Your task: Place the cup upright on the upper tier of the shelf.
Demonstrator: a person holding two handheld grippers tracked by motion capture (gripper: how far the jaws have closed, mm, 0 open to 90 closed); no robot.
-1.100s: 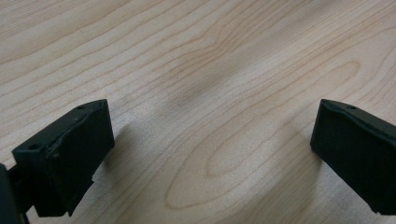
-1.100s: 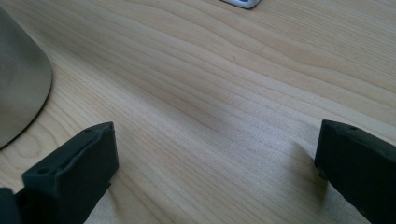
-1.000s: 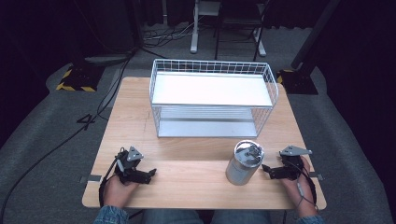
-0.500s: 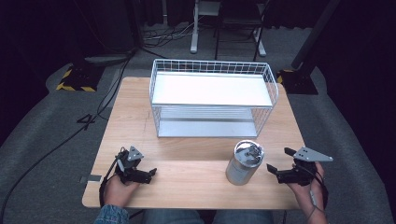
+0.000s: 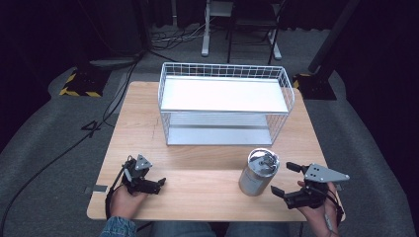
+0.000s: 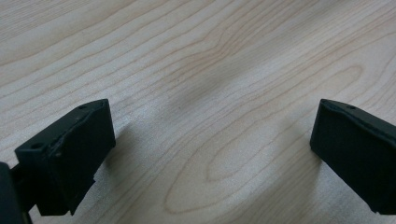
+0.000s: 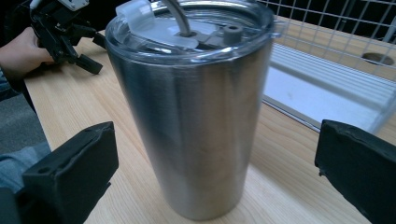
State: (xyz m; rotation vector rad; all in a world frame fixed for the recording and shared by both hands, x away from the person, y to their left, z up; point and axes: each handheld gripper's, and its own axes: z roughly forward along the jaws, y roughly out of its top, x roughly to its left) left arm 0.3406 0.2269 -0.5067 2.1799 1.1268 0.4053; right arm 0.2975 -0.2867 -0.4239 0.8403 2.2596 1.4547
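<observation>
High view: right gripper [image 5: 287, 179] has swung out from the steel tumbler [image 5: 258, 171] since 1 s ago, jaws now spread, aimed at it. Tumbler stands upright, near right of table [image 5: 207, 163], in front of the wire rack [image 5: 225, 101].

Left gripper view: left gripper [image 6: 210, 154] spread over bare wood, idle.

Right gripper view: tumbler framed between the jaws, untouched; likely pre-grasp.
</observation>
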